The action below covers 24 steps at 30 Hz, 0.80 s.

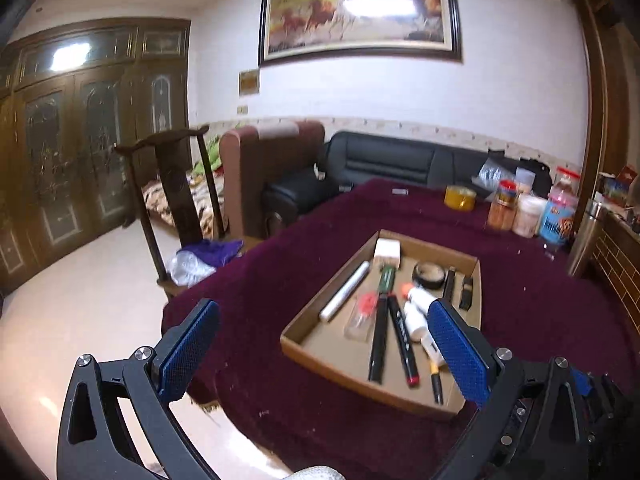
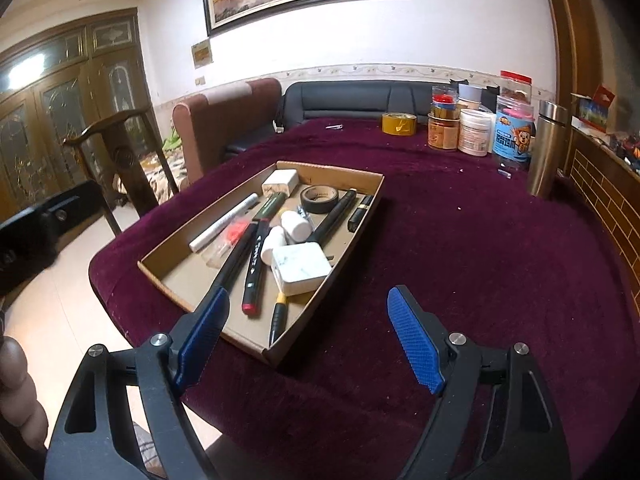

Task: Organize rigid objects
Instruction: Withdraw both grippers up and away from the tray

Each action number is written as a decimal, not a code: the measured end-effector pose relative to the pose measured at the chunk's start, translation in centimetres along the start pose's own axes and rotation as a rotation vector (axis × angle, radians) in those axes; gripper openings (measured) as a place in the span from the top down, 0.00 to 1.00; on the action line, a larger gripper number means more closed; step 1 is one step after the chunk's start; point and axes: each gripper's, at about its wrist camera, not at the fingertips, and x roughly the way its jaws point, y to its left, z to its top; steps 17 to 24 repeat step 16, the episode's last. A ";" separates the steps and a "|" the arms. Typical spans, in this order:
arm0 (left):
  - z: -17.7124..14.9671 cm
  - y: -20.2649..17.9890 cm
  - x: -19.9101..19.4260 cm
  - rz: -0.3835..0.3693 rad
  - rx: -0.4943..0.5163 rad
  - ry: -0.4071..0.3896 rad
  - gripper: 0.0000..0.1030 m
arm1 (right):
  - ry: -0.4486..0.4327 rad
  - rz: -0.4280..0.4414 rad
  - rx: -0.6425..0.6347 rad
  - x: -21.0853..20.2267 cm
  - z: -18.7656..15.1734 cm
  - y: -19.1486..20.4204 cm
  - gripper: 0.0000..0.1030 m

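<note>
Hovering wide open and empty over the desk's [image 2: 460,240] near edge: left gripper [image 1: 324,354], right gripper [image 2: 308,336]. Lay packed in the cardboard tray [image 2: 362,208] mid-desk: markers [image 2: 256,264], white charger block [image 2: 300,268], tape roll [image 2: 318,199], small bottles [image 2: 294,224]. Probably light, stiff, smooth; markers likely to roll, best pinched mid-barrel; charger across flat sides.

Print in view, none of it legible.
White lettering runs along my black marker [image 2: 253,270] in the cardboard tray [image 2: 168,276], too small to read. The blue-labelled jar [image 2: 514,136] carries a cartoon and characters, blurred. Calligraphy on the horse painting [image 1: 360,12] I cannot make out.
</note>
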 end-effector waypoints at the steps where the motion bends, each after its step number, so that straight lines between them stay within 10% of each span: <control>1: -0.2 -0.1 0.3 0.007 0.002 0.020 0.01 | 0.000 -0.001 -0.006 0.0 0.0 0.2 0.20; 24: -0.9 -0.4 1.3 0.023 0.008 0.086 0.01 | 0.026 0.003 -0.006 0.2 -0.3 0.2 0.20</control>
